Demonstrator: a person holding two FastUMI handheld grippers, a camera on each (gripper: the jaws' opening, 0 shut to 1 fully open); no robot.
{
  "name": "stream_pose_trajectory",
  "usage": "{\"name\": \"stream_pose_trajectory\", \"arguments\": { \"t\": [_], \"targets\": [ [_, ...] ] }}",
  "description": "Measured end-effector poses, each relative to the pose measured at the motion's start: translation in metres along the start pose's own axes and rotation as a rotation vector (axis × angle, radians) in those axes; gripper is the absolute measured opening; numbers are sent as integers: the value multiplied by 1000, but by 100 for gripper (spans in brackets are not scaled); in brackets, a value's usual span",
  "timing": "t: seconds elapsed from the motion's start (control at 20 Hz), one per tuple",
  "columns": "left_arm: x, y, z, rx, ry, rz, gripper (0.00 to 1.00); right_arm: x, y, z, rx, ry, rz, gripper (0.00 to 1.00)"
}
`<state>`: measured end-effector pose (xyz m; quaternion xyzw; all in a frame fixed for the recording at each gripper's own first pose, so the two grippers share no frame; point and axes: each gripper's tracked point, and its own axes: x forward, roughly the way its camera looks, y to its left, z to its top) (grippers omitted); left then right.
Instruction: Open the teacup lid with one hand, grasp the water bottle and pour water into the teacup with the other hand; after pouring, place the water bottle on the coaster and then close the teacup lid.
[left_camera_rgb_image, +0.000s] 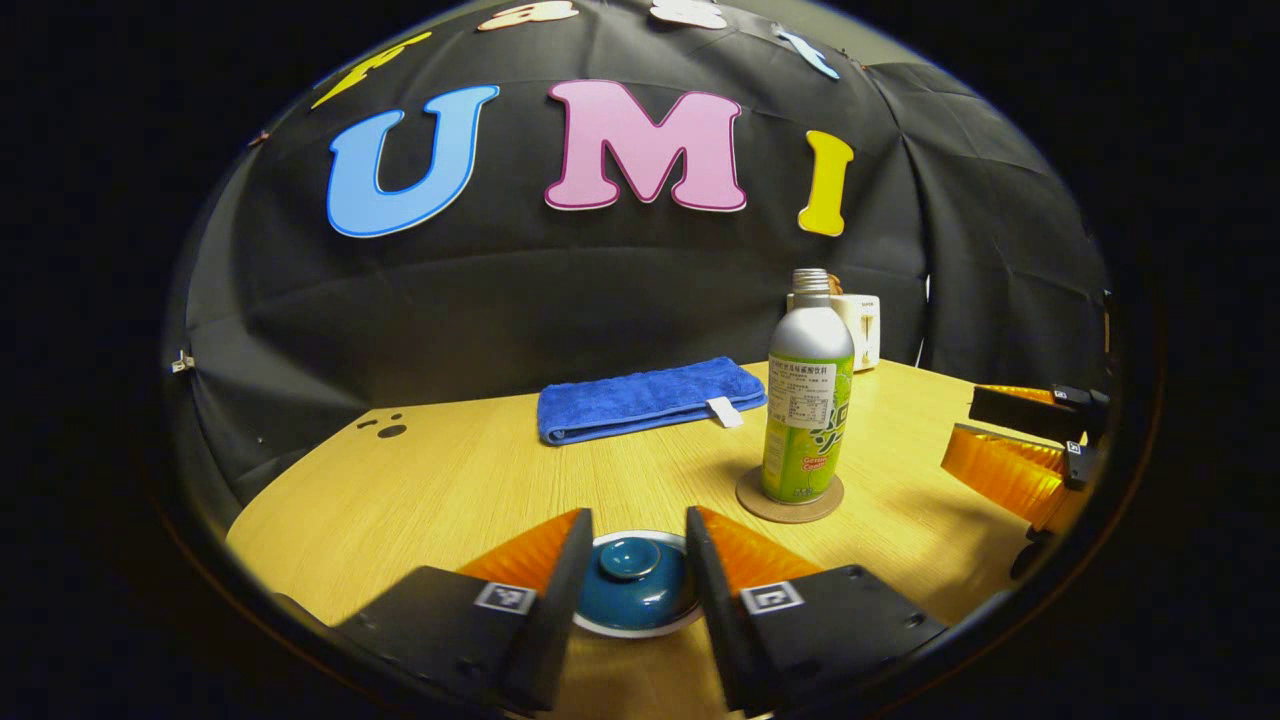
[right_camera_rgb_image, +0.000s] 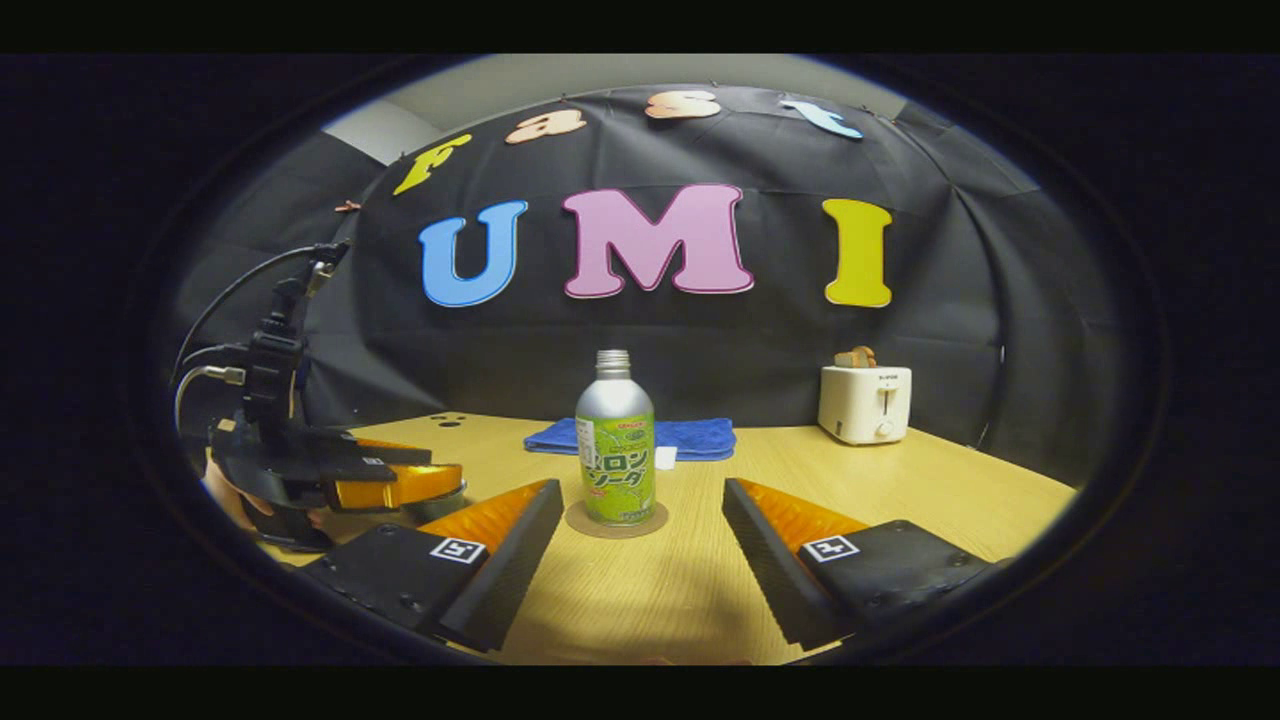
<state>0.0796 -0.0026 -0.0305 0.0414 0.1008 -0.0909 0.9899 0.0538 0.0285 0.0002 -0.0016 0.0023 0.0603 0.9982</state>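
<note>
The dark teal ceramic teacup lid with a round knob (left_camera_rgb_image: 634, 585) sits on its white-rimmed teacup (left_camera_rgb_image: 640, 628) near the front edge of the light wooden bench (left_camera_rgb_image: 450, 490), and in the left gripper view it lies between the two fingers of the left gripper (left_camera_rgb_image: 637, 585), which is spread open on either side of the lid; whether the fingers touch it cannot be told. Farther in on the bench, to the right of the cup in that view, the silver aluminium water bottle with a green and yellow label (left_camera_rgb_image: 808, 400) stands upright on a round brown coaster (left_camera_rgb_image: 790, 497), its cap on. In the right gripper view the same bottle stands straight ahead of the right gripper (right_camera_rgb_image: 643, 545), whose fingers are wide open and well short of the bottle, holding nothing. The right gripper also shows at the right edge of the left gripper view, above the bench. Behind the bottle a folded blue towel (left_camera_rgb_image: 648, 398) lies toward the back edge of the bench, and a small white toaster (right_camera_rgb_image: 865, 402) stands near the back right corner, against the black cloth wall.
</note>
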Motion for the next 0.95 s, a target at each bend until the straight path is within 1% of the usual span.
{"name": "stream_pose_trajectory", "arguments": {
  "t": [0.05,0.1,0.2,0.35,0.55,0.65,0.7,0.8,0.9,0.95],
  "targets": [
    [-6,1,3,1,-23,13,70,0,0,1,0,0,0,99],
    [-11,2,6,-2,-51,23,91,1,0,1,0,0,0,99],
    [-26,3,6,-33,-86,44,98,0,0,0,0,0,-1,99],
    [-49,7,11,-114,-152,73,97,-1,-4,1,0,-1,-24,99],
    [-70,10,14,-156,-211,112,98,-9,2,1,-2,-1,-38,99],
    [-74,6,13,-150,-216,124,98,-11,5,0,-2,-1,-38,98],
    [-75,5,12,-130,-214,136,97,-12,7,0,-2,-1,-35,98],
    [-74,0,9,-56,-208,167,97,-12,7,0,-2,-1,-36,98],
    [-74,-13,12,-69,-208,157,97,-13,7,0,-1,-1,-37,98],
    [-77,-13,15,-83,-214,157,97,-12,7,0,-2,-1,-37,99]
  ]
}}
